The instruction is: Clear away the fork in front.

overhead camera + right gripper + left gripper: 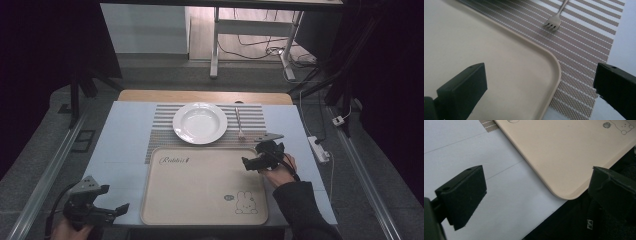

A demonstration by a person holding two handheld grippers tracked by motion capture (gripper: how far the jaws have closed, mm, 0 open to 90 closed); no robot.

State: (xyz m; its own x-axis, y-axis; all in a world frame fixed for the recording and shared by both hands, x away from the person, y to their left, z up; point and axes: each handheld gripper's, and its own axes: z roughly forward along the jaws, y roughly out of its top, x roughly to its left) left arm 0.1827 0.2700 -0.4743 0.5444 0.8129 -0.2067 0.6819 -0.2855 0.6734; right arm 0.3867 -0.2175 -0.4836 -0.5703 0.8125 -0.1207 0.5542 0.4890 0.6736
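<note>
A beige tray (pixel 200 192) with a rabbit print lies at the front of the table, bare. Behind it a white plate (pixel 200 122) sits on a striped placemat (pixel 160 132), with a metal fork (pixel 239 125) to its right. My right gripper (pixel 256 159) hovers open over the tray's far right corner (pixel 554 60); the fork's tines (pixel 552 23) lie ahead on the placemat (pixel 584 50). My left gripper (pixel 116 209) is held open off the tray's front left corner (pixel 566 193), by the table's front edge. Nothing is between either pair of jaws.
A pale blue sheet (pixel 120 150) covers the table around the placemat. A white power strip (pixel 318 148) with its cable lies off the right edge. Table legs and cables stand on the floor beyond.
</note>
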